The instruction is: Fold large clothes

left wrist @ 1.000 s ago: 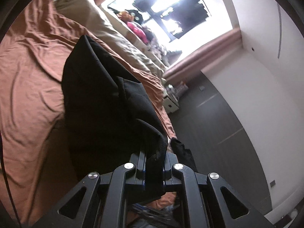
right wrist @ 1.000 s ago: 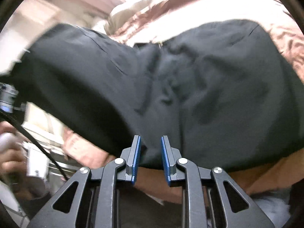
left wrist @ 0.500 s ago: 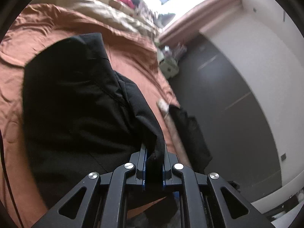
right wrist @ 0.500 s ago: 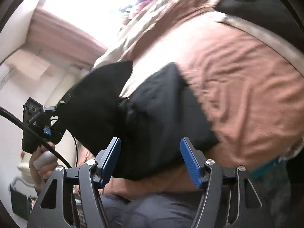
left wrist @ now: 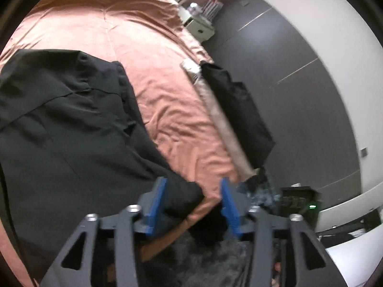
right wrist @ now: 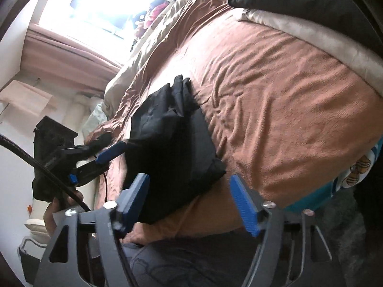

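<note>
Left tool: blue pads spread wide, pinching nothing. A corner of the black garment lies between the pads; looks loose, contact with the left pad can't be confirmed.

Right tool: pads also spread wide, nothing gripped. The near corner of the garment sits in the gap, just off the left pad.

Garment is folded into a compact dark block, lying flat on the bed near its near edge. In the right wrist view it tapers to a narrow end pointing up the bed. A seam line runs across it in the left wrist view.

Left tool also shows in the right wrist view, at the garment's left side, pads apart, held by a hand with a black cable trailing from it.

Bed is covered by a wrinkled rust-orange sheet, with a beige edge strip along its side.

Second black cloth hangs over that edge, well apart from the folded garment.

Beyond: dark grey floor, small white nightstand at the bed's far corner, white wall.

Far end in the right wrist view: beige duvet, bright blown-out window, pink curtain below it.
</note>
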`<state>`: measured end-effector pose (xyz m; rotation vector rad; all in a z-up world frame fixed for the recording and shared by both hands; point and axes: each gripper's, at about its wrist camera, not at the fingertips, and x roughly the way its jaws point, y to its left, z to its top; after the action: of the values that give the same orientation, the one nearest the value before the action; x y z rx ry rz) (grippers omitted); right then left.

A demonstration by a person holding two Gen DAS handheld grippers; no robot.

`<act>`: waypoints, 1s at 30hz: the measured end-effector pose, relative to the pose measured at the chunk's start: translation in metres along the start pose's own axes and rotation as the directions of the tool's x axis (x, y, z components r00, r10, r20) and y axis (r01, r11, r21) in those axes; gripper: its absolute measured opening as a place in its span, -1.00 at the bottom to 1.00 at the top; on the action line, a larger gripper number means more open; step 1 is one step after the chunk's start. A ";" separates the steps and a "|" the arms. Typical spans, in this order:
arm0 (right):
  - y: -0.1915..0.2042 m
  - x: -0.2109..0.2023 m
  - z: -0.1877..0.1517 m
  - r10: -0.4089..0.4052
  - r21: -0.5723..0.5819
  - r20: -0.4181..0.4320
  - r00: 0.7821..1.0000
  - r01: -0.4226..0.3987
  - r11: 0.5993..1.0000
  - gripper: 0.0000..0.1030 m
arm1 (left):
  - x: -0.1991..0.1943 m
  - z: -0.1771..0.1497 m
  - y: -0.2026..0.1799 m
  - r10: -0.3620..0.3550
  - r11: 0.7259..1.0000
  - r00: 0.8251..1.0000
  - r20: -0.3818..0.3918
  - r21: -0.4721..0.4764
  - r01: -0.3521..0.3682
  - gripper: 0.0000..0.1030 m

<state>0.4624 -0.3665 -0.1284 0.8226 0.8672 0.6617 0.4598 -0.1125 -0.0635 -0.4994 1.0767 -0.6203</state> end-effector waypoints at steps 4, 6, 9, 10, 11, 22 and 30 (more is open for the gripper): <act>0.003 0.021 0.001 0.029 -0.004 -0.034 0.999 -0.029 1.000 0.46 | -0.041 -0.002 0.018 0.063 0.998 0.993 0.095 -0.017 -0.062 0.37; 0.007 0.035 0.002 0.040 -0.016 -0.057 0.998 -0.041 0.999 0.46 | -0.060 -0.005 0.032 0.106 0.994 0.987 0.117 -0.046 -0.101 0.37; 0.014 0.052 0.006 0.056 -0.034 -0.086 0.995 -0.059 0.998 0.46 | -0.082 -0.011 0.061 0.172 0.982 0.975 0.140 -0.100 -0.159 0.37; 0.016 0.057 0.007 0.058 -0.037 -0.094 0.994 -0.062 0.997 0.46 | -0.085 -0.014 0.067 0.192 0.978 0.971 0.143 -0.114 -0.176 0.37; 0.018 0.062 0.010 0.065 -0.038 -0.102 0.993 -0.069 0.997 0.46 | -0.092 -0.019 0.076 0.218 0.971 0.965 0.144 -0.133 -0.200 0.37; 0.039 0.105 0.025 -0.048 -0.122 -0.091 0.995 0.037 0.992 -0.06 | -0.088 -0.072 0.157 0.390 0.893 0.921 0.000 -0.246 -0.378 0.37; 0.024 0.107 0.016 -0.114 -0.185 -0.084 0.990 0.096 0.978 -0.77 | -0.056 -0.081 0.145 0.323 0.923 0.945 -0.054 -0.201 -0.327 0.15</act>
<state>0.5245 -0.2765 -0.1438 0.5825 0.9152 0.6792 0.3989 0.0248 -0.1537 -0.4813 1.2186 -0.2207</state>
